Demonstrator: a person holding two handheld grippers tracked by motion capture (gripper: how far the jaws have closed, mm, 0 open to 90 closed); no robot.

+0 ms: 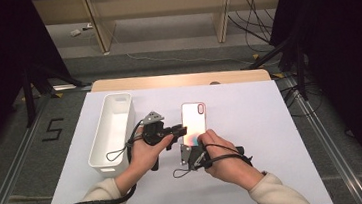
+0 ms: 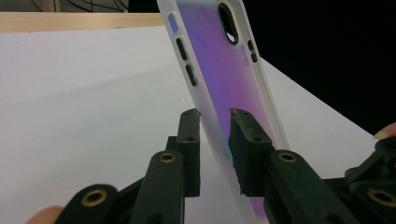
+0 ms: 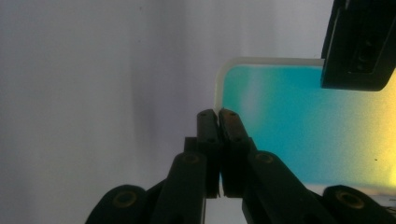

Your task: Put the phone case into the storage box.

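Note:
An iridescent phone case with a frosted rim and a camera cutout is held over the white table sheet, between both grippers. My left gripper comes from the left and has its jaws on either side of the case's long edge; in the left gripper view the case rises tilted between them and my left gripper is shut on it. My right gripper is at the case's near end. In the right gripper view my right gripper pinches the rim near a corner of the case.
A long white bin stands on the sheet's left side, close to my left hand. The wooden table edge runs along the back. Cables trail from both grippers. Black curtains and a grey floor surround the table.

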